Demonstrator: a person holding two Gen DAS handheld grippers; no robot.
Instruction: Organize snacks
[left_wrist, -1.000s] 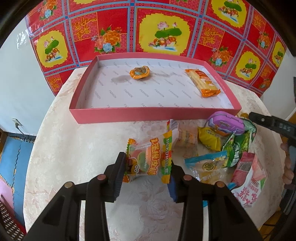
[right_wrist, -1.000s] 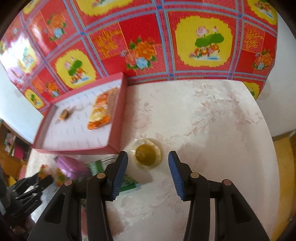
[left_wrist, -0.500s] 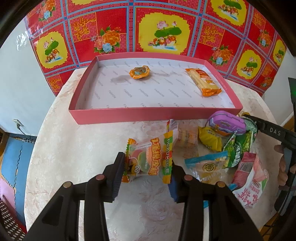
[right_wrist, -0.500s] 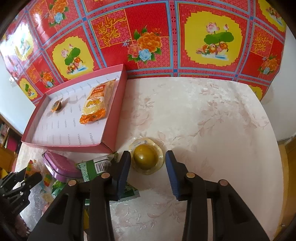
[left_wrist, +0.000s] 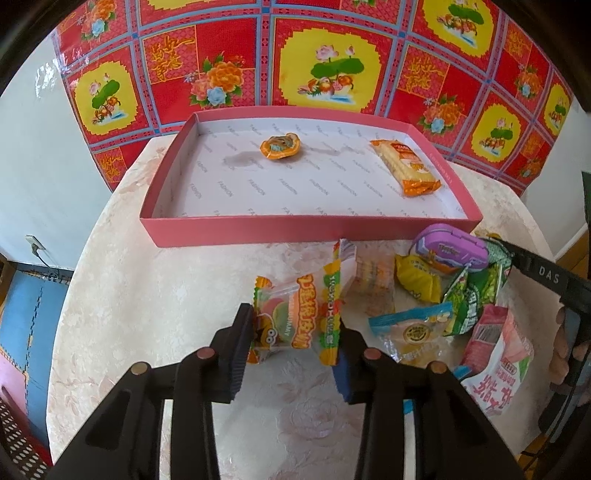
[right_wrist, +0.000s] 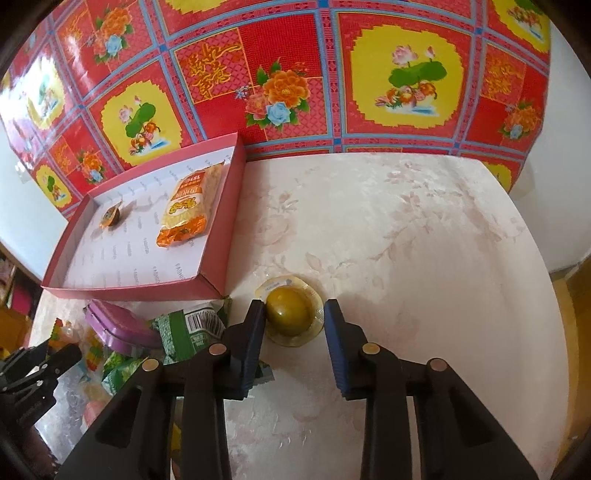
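Observation:
My left gripper (left_wrist: 293, 332) is shut on an orange and yellow gummy candy packet (left_wrist: 299, 317), held above the table in front of the pink tray (left_wrist: 306, 230). The tray holds an orange jelly cup (left_wrist: 279, 146) and an orange cracker pack (left_wrist: 405, 167). In the right wrist view, my right gripper (right_wrist: 294, 317) is open with its fingers on either side of a round yellow jelly cup (right_wrist: 289, 315) that lies on the table, just right of the tray corner (right_wrist: 210, 286).
A pile of snacks lies right of the left gripper: a purple tin (left_wrist: 448, 248), a yellow packet (left_wrist: 419, 278), green packets (left_wrist: 476, 291), a blue-edged pastry (left_wrist: 410, 330), a pink packet (left_wrist: 496, 356). The table (right_wrist: 406, 229) has a pale floral cloth; a red patterned cloth hangs behind.
My right gripper has moved forward and down around the yellow jelly cup, its fingers narrowing. My left gripper has kept hold of the gummy packet and barely moved.

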